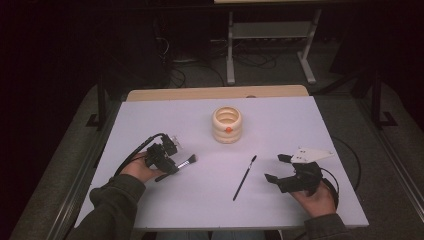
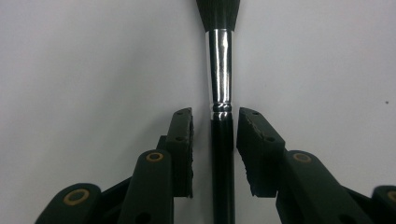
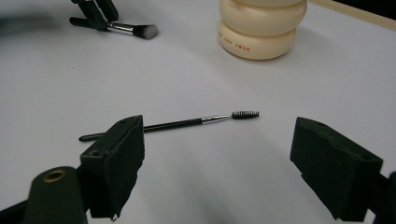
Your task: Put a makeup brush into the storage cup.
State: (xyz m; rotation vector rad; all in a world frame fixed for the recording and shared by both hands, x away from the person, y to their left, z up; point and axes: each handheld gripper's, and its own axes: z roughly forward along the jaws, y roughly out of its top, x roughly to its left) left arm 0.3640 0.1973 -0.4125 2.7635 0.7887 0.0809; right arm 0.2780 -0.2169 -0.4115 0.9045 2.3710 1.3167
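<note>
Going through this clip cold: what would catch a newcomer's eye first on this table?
Probably the cream ribbed round holder, standing alone at the middle of the white table. Next, the left gripper at the table's left, its jaws straddling the black handle of a silver-collared makeup brush with slim gaps either side. A thin black spoolie brush lies loose just in front of the wide-open right gripper.

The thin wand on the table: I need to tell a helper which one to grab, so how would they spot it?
Start from the cream ringed pot at the middle of the white table. Just below and right of it lies the wand, alone between both hands. It is a thin black stick ending in a tiny spiral bristle tip, unlike the thicker fluffy brush at the left tool.
</note>
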